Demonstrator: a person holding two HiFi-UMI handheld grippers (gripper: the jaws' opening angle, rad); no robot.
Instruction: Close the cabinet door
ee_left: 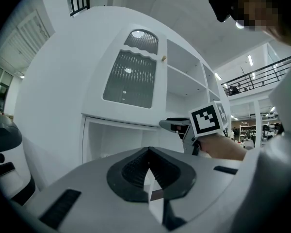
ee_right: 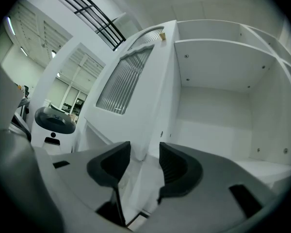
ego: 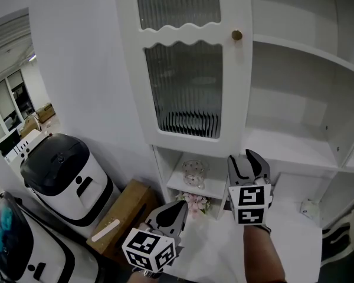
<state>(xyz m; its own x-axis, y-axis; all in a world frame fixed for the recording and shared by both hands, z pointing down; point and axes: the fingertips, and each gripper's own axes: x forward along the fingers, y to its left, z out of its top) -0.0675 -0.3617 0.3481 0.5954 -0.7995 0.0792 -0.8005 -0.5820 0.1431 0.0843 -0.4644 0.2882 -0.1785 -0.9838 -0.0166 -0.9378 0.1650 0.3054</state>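
The white cabinet door point(ego: 183, 69) with ribbed glass and a small brass knob point(ego: 237, 35) stands swung open to the left of bare white shelves point(ego: 295, 149). My right gripper point(ego: 248, 158) is open just below the door's lower free corner. In the right gripper view the door's point(ee_right: 131, 81) free edge runs down into the gap of the right gripper point(ee_right: 145, 160); whether it touches I cannot tell. My left gripper point(ego: 172, 212) hangs lower and to the left, shut on nothing point(ee_left: 148, 155). The right gripper's marker cube point(ee_left: 207, 119) shows in the left gripper view.
A white machine with a black lid point(ego: 62, 173) and a cardboard box point(ego: 121, 211) stand on the floor to the left. A spotted glass cup point(ego: 194, 173) and pink flowers point(ego: 194, 203) sit in the low compartment under the door. A small white object point(ego: 310, 208) lies at lower right.
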